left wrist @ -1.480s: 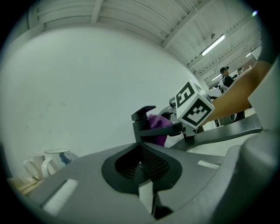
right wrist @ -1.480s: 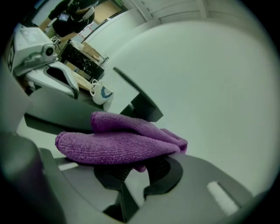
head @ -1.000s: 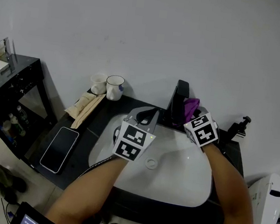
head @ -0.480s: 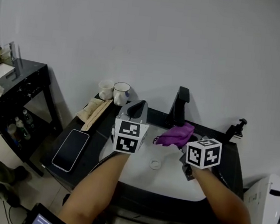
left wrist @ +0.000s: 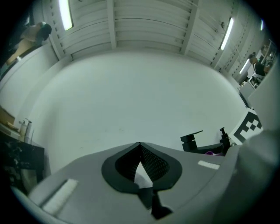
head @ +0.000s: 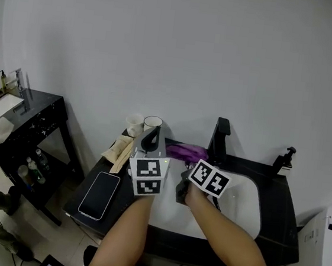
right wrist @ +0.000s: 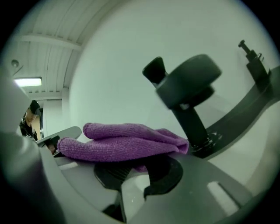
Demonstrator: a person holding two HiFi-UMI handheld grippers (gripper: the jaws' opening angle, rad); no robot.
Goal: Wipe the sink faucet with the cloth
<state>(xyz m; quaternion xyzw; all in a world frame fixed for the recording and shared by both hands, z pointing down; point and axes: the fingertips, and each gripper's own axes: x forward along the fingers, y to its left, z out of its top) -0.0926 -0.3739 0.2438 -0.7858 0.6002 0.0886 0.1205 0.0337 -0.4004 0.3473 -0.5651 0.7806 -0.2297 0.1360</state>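
Approach step: the right gripper [right wrist: 133, 162] is pinched on the purple cloth [right wrist: 122, 142], which hangs mid-frame just left of the black faucet [right wrist: 188, 87]. The left gripper [left wrist: 140, 146] is closed and empty. The next move likely calls for pressing the cloth onto the spout.

Ahead of the jaws of the left gripper [left wrist: 139, 148]: a plain white painted wall [left wrist: 131, 96], unmarked. Above it, a white ribbed panel ceiling [left wrist: 148, 22] carries two lit fluorescent strip lights, one [left wrist: 66, 14] left of the jaws' line, the other [left wrist: 226, 34] right of it. Well left of the jaws, a black open-shelved side table [head: 40, 109] stands against the wall. Beneath the jaws, a black vanity countertop [head: 281, 220]; lower still, a pale floor [head: 48, 229].
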